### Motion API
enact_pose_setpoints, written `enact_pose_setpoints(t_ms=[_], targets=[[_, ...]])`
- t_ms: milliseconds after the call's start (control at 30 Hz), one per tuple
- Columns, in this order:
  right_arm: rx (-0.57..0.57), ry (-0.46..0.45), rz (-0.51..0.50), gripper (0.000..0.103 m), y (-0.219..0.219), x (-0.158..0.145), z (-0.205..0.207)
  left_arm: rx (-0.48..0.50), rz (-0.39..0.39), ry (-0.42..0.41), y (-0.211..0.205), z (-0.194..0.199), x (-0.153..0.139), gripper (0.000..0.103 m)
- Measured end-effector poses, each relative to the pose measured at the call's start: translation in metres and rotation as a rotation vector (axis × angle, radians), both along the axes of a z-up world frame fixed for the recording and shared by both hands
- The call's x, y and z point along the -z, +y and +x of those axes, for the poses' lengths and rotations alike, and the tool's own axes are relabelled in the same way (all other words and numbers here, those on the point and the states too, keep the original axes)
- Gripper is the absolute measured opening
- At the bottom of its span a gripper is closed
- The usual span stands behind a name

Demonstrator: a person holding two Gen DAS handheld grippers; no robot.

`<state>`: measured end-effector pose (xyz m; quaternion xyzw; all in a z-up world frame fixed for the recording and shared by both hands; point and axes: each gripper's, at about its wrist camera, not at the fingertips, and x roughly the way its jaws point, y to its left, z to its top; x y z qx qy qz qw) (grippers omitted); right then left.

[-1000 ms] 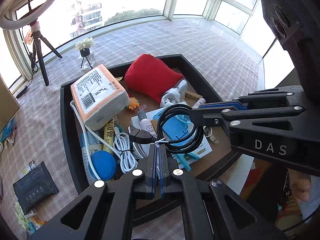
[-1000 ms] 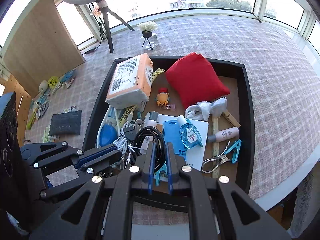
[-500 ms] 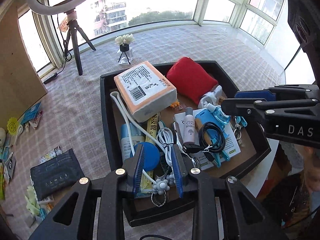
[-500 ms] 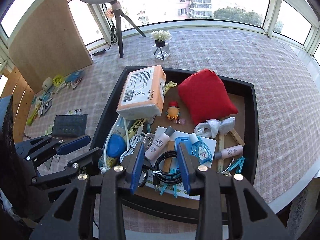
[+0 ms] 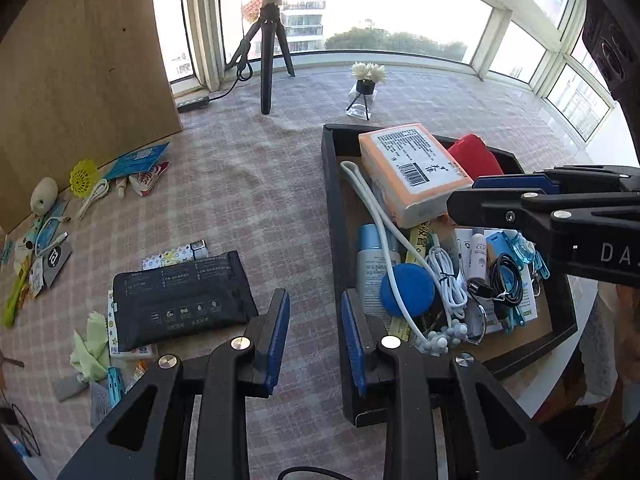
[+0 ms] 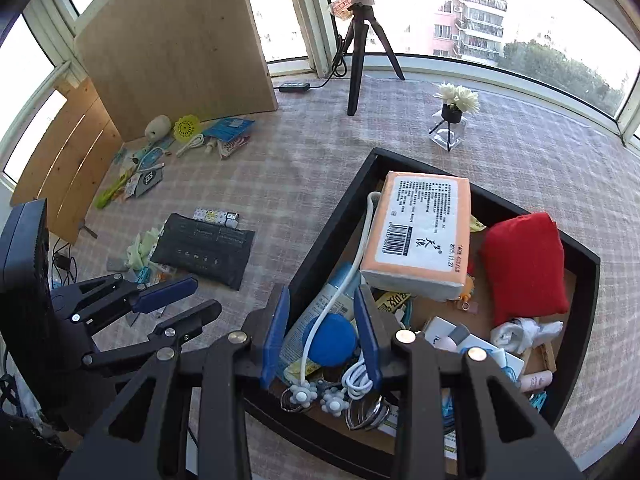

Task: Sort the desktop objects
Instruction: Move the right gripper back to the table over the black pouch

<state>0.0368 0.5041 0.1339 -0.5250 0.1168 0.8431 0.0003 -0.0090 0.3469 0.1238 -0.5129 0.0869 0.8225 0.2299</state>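
Note:
A black tray [image 5: 330, 200] holds many small things: an orange tissue pack [image 5: 412, 172], a red pouch [image 5: 474, 156], a coiled black cable [image 5: 505, 280], a white cable [image 5: 448, 276], a blue disc [image 5: 407, 289]. My left gripper [image 5: 314, 336] is open and empty above the tray's left rim. My right gripper [image 6: 322, 328] is open and empty over the tray's near left corner [image 6: 320, 240], above the blue disc [image 6: 330, 340]. The tissue pack [image 6: 420, 228] and red pouch [image 6: 524, 264] show in the right wrist view too.
A black packet [image 5: 180, 300] lies on the checked cloth left of the tray, with loose small items [image 5: 92, 184] by a wooden board [image 5: 80, 72]. A tripod [image 5: 270, 52] and a flower vase [image 5: 366, 88] stand at the back.
Both grippers let go of the coiled black cable, which now lies in the tray. Both opened, drew back and swung left.

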Motion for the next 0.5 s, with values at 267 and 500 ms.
enact_pose_setpoints(t_ms=[267, 500], targets=[[-0.243, -0.025, 0.04, 0.033, -0.061, 0.018, -0.07, -0.27, 0.001, -0.113, -0.079, -0.015, 0.042, 0.026], [-0.387, -0.103, 0.023, 0.028, -0.106, 0.058, -0.124, -0.423, 0.072, -0.201, -0.115, -0.015, 0.068, 0.026]])
